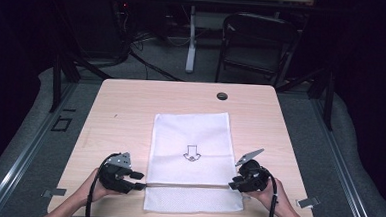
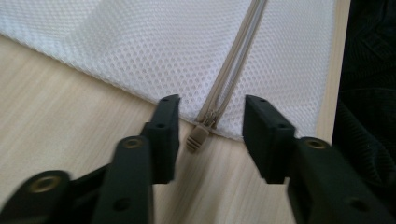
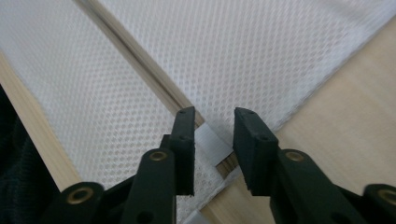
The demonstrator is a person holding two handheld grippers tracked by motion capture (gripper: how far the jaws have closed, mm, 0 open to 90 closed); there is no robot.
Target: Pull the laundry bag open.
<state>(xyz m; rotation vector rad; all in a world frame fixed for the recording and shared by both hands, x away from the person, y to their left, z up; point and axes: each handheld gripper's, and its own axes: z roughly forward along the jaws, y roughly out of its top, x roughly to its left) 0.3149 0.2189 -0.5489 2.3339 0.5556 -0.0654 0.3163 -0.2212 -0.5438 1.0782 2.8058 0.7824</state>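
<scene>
Right now I see a white mesh bag [image 1: 191, 158] lying flat on the table [image 1: 121, 104], its near edge close to the table's near edge and a small arrow mark [image 1: 192, 153] printed near its middle. A zipper [image 2: 233, 60] runs left to right across the bag's near part.

My left hand-held gripper [image 1: 139, 181] sits at the bag's left edge, just where the zipper ends. In the left gripper view its jaws stand apart, one on each side of the tan zipper pull [image 2: 197, 137], which lies on the wood past the mesh edge; the pads do not press on it. The jaws are moderately wide.

My right hand-held gripper [image 1: 233, 183] is at the bag's right edge, level with the zipper line. In the right gripper view its jaws are also parted, straddling the zipper's far end and a pale tab [image 3: 212, 145] there, with gaps showing on both sides, so nothing is clamped.

A dark round cap [image 1: 222, 96] sits near the table's far edge, well apart from the bag.
</scene>
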